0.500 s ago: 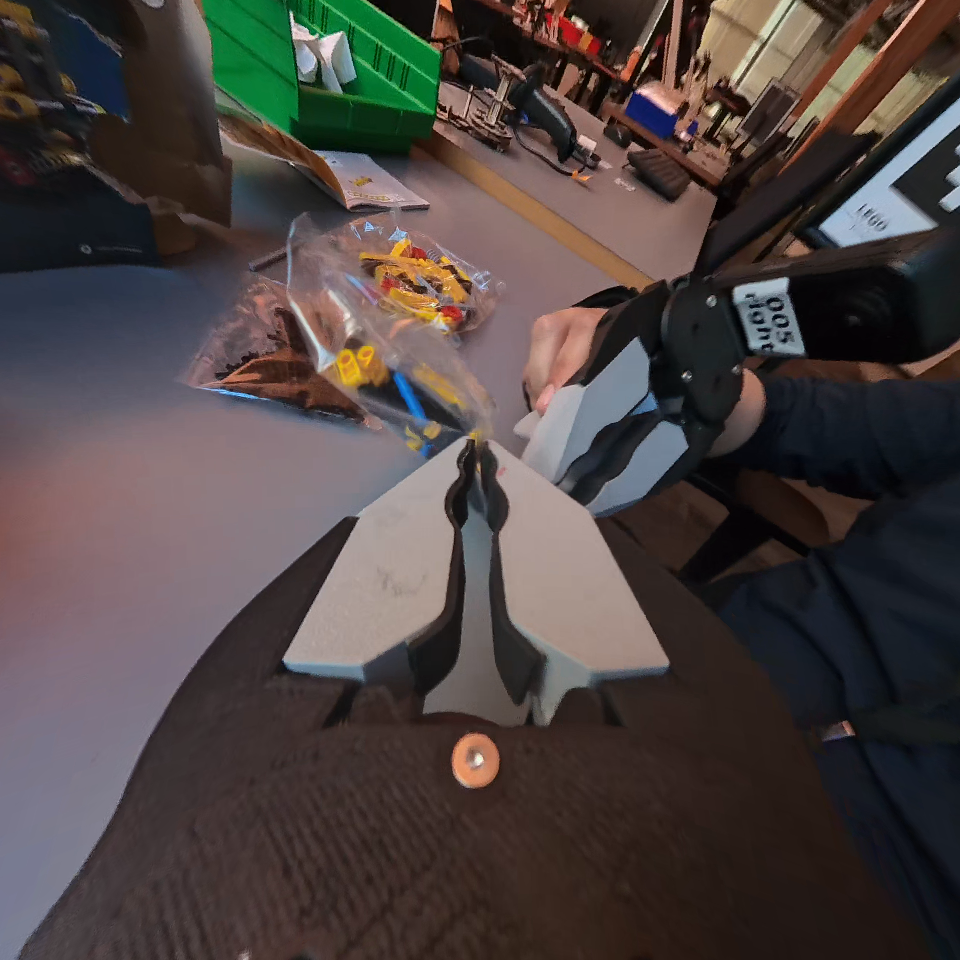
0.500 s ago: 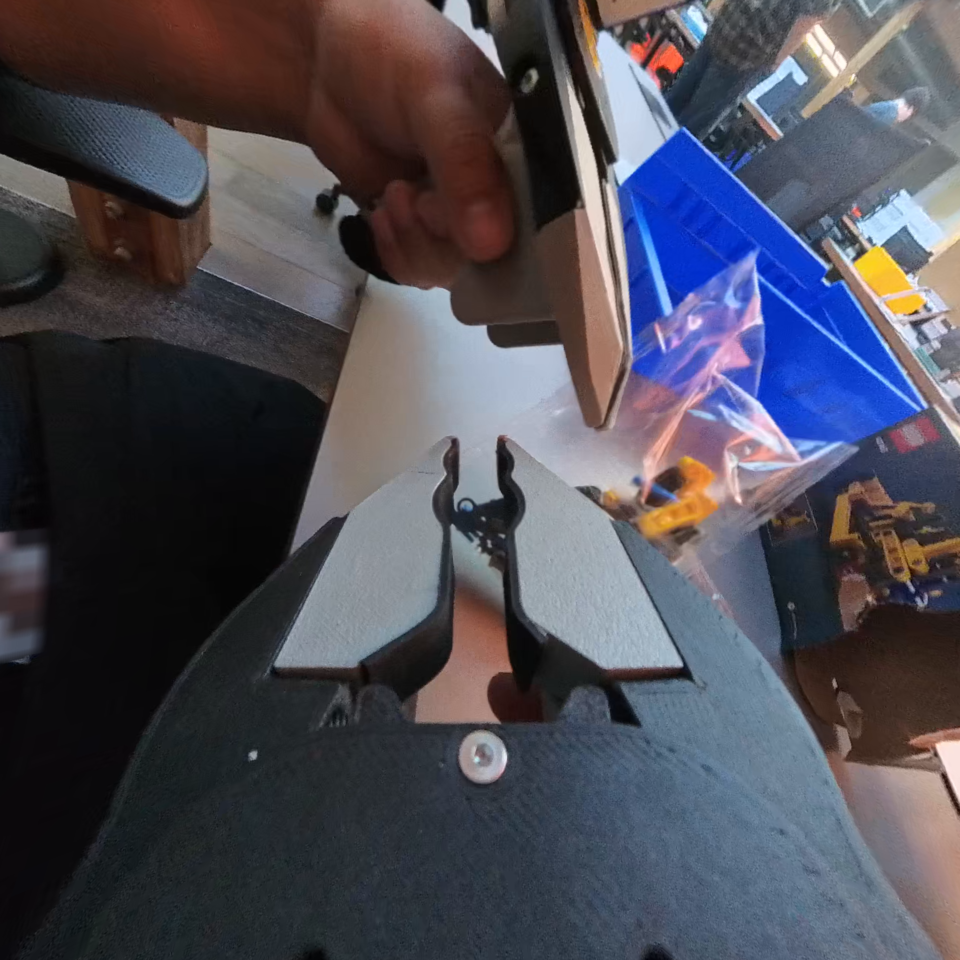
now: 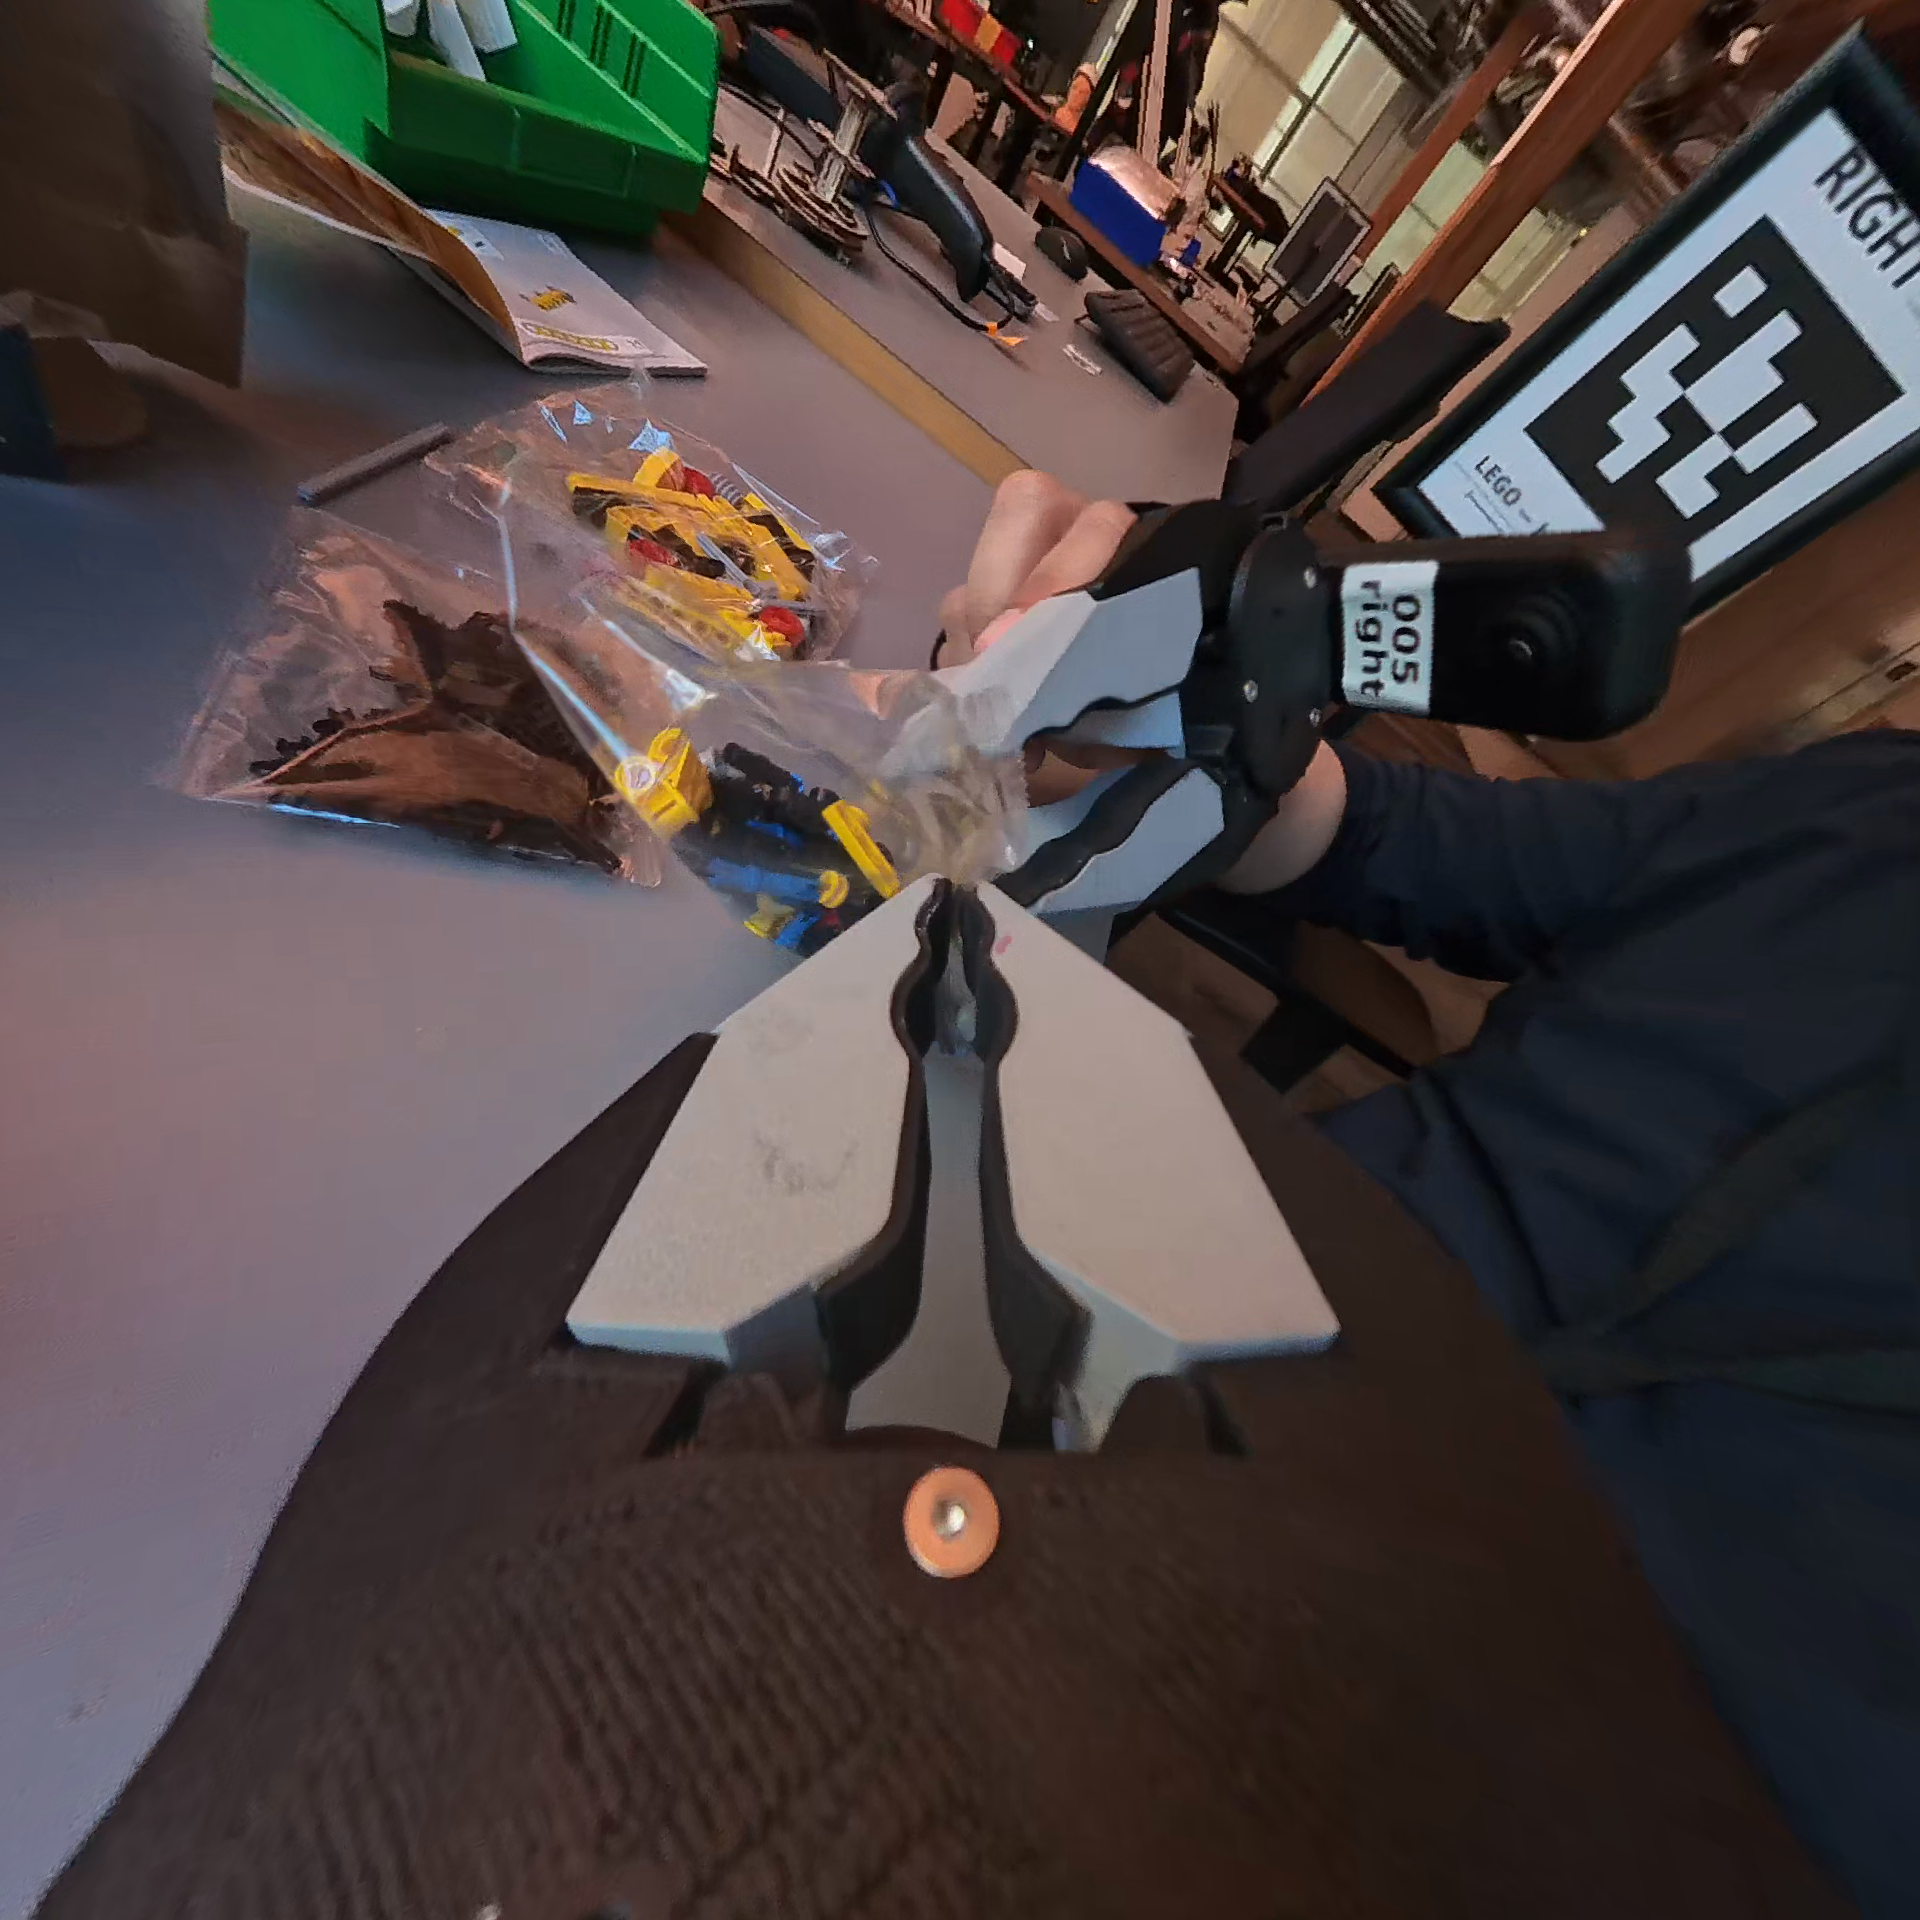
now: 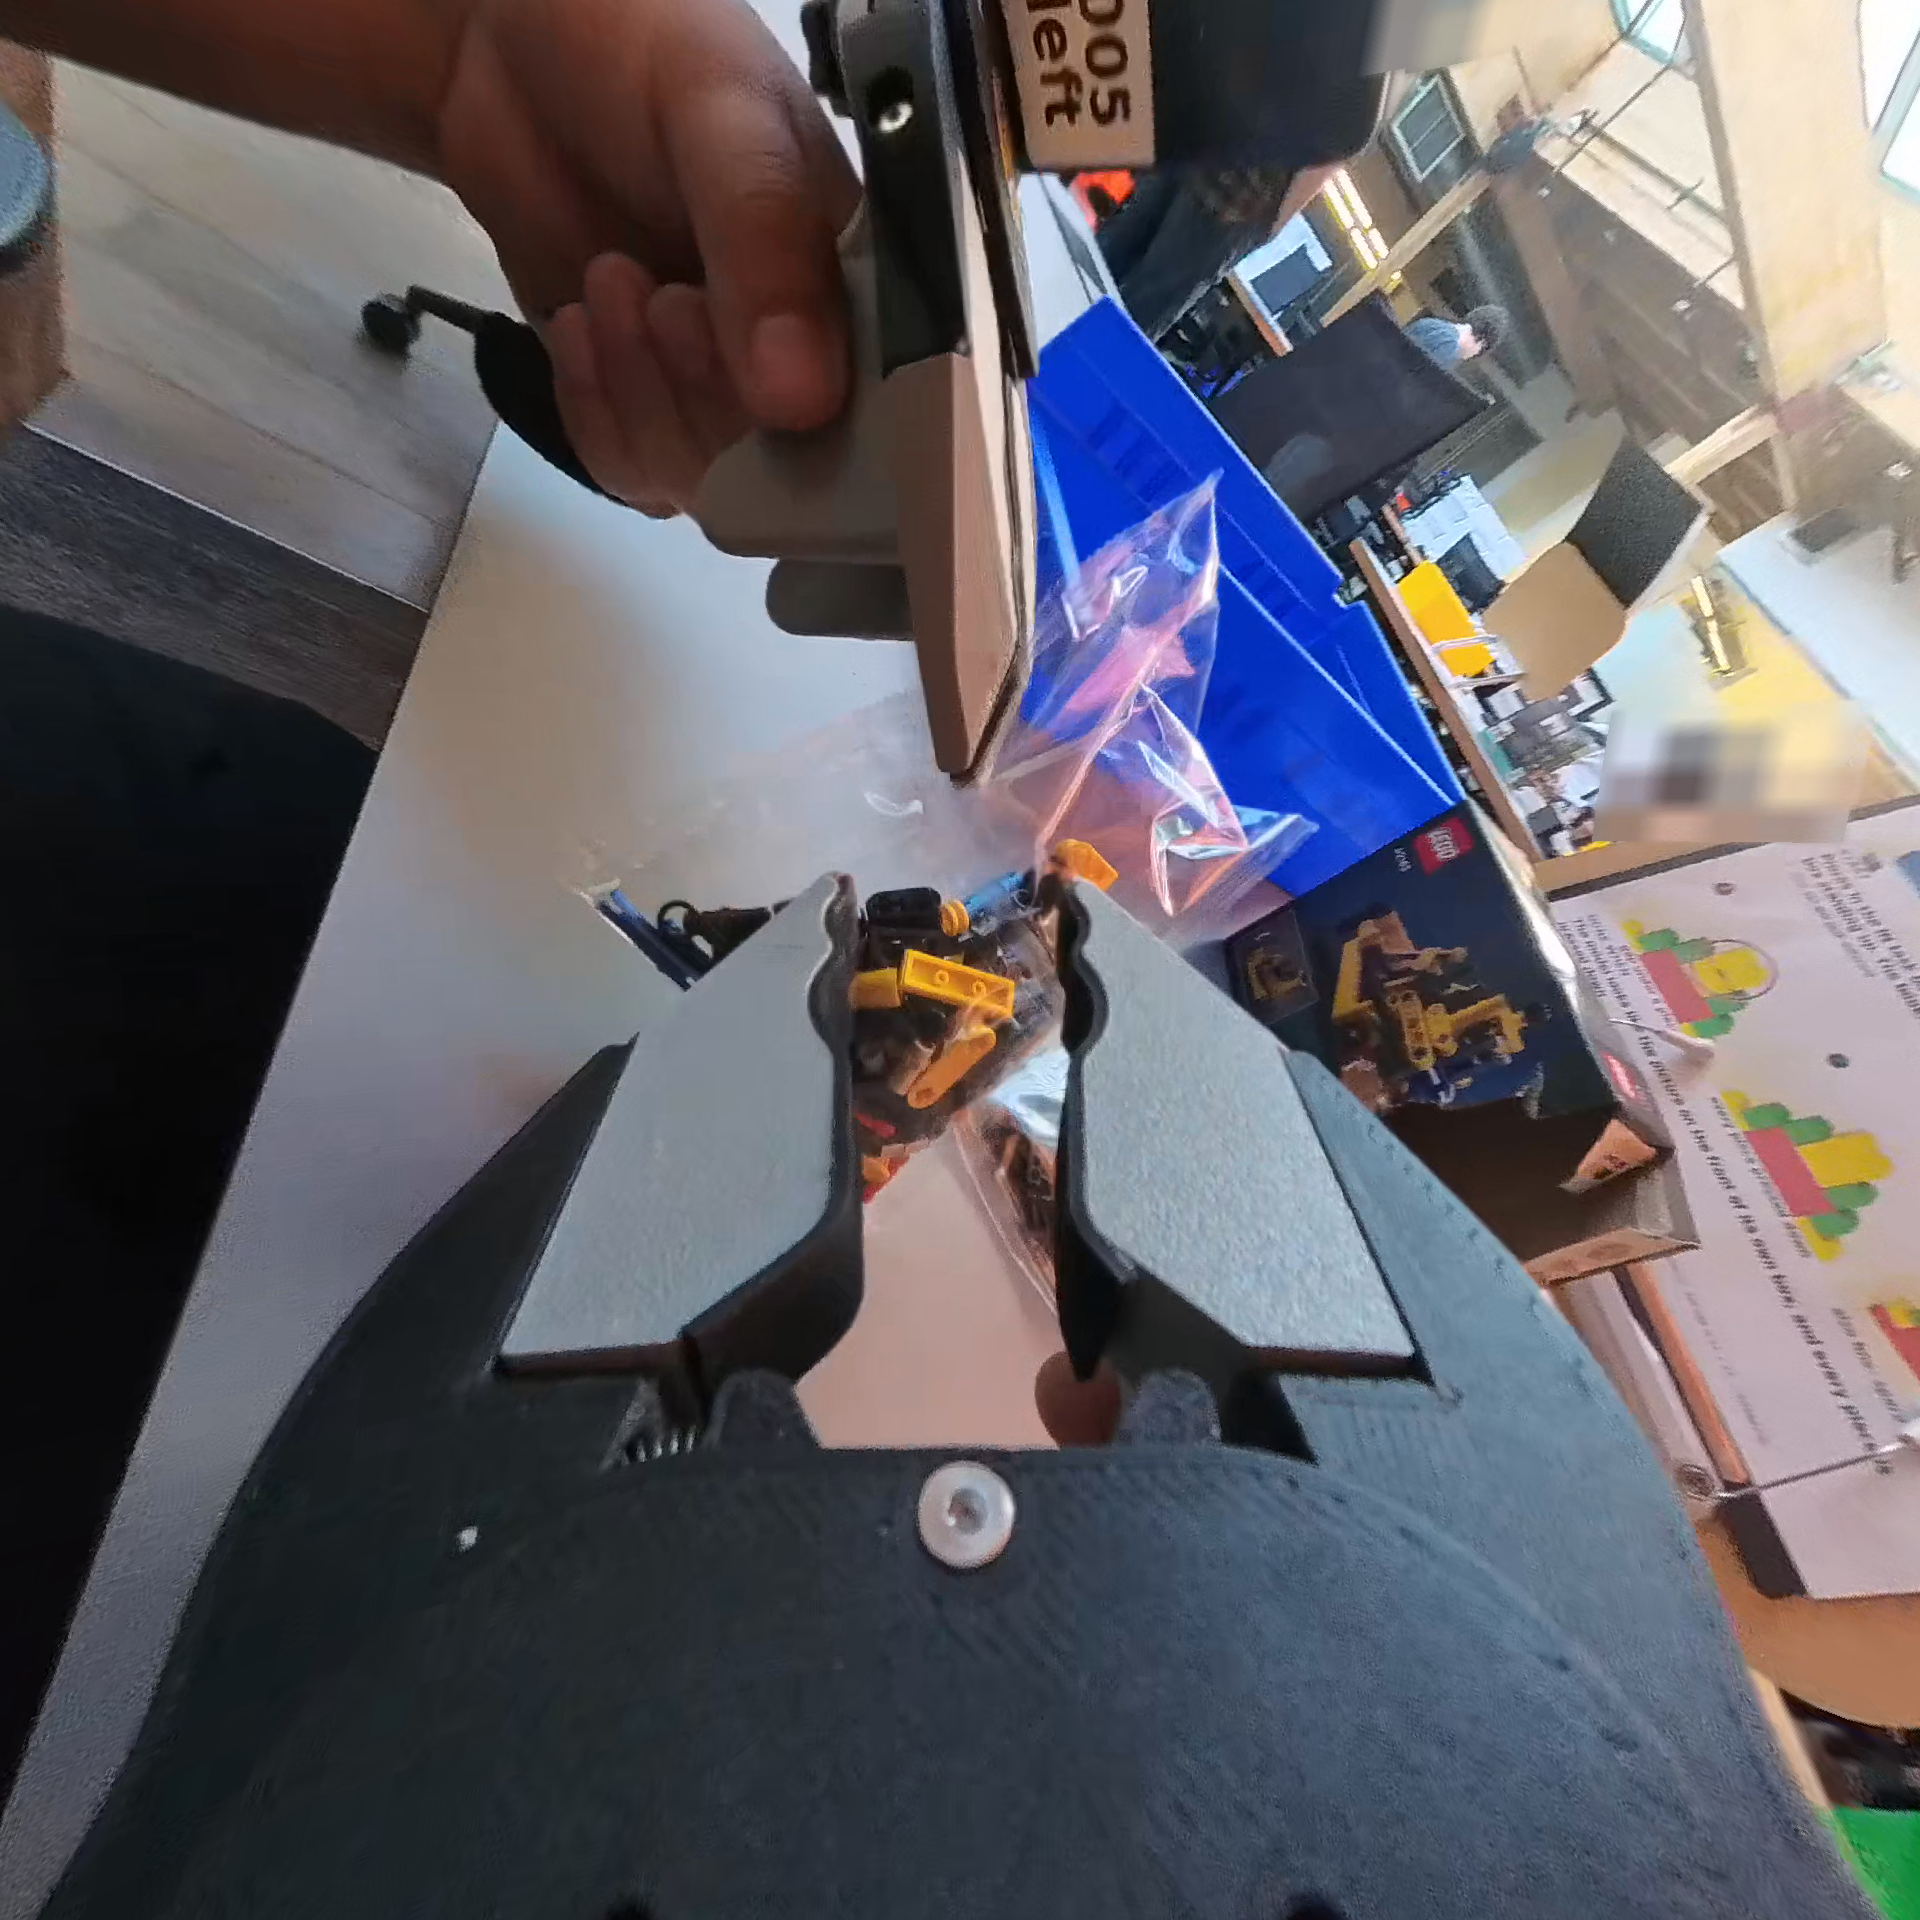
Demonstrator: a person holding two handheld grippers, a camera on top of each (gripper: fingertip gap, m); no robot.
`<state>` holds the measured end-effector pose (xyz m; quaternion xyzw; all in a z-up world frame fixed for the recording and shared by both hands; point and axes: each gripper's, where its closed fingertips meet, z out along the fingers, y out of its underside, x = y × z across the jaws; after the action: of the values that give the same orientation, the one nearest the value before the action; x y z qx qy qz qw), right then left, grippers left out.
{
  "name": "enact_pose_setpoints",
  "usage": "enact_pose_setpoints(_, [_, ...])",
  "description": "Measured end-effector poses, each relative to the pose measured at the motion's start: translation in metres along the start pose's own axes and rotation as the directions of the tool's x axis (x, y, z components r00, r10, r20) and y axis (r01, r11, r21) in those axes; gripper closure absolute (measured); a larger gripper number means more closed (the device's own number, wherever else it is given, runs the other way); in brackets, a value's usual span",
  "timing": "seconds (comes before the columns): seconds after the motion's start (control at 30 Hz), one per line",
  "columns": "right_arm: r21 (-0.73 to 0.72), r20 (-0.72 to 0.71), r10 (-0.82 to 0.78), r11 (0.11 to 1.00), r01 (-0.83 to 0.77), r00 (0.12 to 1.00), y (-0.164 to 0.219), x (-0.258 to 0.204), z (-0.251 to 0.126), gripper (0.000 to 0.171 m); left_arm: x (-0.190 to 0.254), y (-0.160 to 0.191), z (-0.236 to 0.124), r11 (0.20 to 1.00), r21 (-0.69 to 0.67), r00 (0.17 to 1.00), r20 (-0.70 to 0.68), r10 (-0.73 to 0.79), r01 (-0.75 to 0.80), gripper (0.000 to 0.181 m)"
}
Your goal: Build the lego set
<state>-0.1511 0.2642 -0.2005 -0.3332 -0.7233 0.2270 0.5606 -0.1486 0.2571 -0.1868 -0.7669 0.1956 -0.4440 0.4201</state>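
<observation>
A clear plastic bag (image 3: 790, 821) of yellow, blue and black lego pieces lies on the grey table (image 3: 312, 1039). My left gripper (image 3: 951, 902) is shut on the bag's upper edge and holds it up. It also shows in the right wrist view (image 4: 968, 767), pinching the bag's film (image 4: 1127, 665). My right gripper (image 4: 951, 902) is open, with the bag's pieces (image 4: 935, 997) showing between its jaws. In the left wrist view the right gripper (image 3: 992, 790) sits open against the bag's raised film, close to my left fingertips.
Two more bags lie behind, one with yellow and red pieces (image 3: 696, 551), one dark (image 3: 436, 717). An instruction booklet (image 3: 561, 301) and a green bin (image 3: 520, 114) stand farther back. Blue bins (image 4: 1278, 675), the lego box (image 4: 1434, 1018) and a printed sheet (image 4: 1766, 1143) are beyond. Both grippers' tips are close together, under 4 cm apart.
My right gripper has opened from nearly shut and now faces the bag's pieces. My left gripper stays shut on the bag's edge, and the film is lifted higher.
</observation>
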Motion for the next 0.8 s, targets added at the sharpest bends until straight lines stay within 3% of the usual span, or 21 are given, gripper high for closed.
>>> enact_pose_setpoints(0.1, [-0.024, -0.028, -0.018, 1.000, 0.017, 0.999, 0.004, 0.003, 0.002, 0.157, -0.004, 0.000, 0.002, 1.000, 0.006, 1.000, 0.011, -0.001, 0.001, 0.181])
enact_pose_setpoints(0.37, [-0.035, -0.026, 0.026, 0.999, -0.027, 0.999, 0.004, 0.004, 0.006, 0.171, -0.003, -0.004, 0.003, 0.999, 0.033, 0.999, -0.016, -0.039, 0.040, 0.181])
enact_pose_setpoints(0.47, [-0.026, -0.016, 0.114, 0.993, -0.114, 0.993, 0.005, 0.011, 0.004, 0.171, -0.004, -0.011, 0.000, 0.997, 0.070, 0.999, -0.001, -0.043, 0.043, 0.177])
enact_pose_setpoints(0.53, [-0.030, -0.013, 0.194, 0.980, -0.194, 0.981, 0.008, 0.017, 0.002, 0.171, -0.004, -0.009, -0.002, 0.999, 0.049, 0.999, 0.034, -0.022, 0.021, 0.161])
enact_pose_setpoints(0.63, [-0.003, 0.012, 0.337, 0.942, -0.337, 0.941, 0.007, 0.025, -0.001, 0.171, -0.003, -0.005, 0.002, 0.998, 0.001, 0.992, 0.113, 0.055, -0.056, 0.159])
enact_pose_setpoints(0.77, [0.006, 0.059, 0.470, 0.882, -0.471, 0.881, 0.004, 0.028, -0.003, 0.171, 0.003, -0.006, 0.013, 0.993, 0.003, 0.982, 0.148, 0.115, -0.117, 0.169])
enact_pose_setpoints(0.8, [0.013, 0.072, 0.491, 0.870, -0.494, 0.868, 0.003, 0.029, -0.004, 0.171, 0.001, -0.007, 0.013, 0.990, 0.011, 0.975, 0.170, 0.139, -0.143, 0.181])
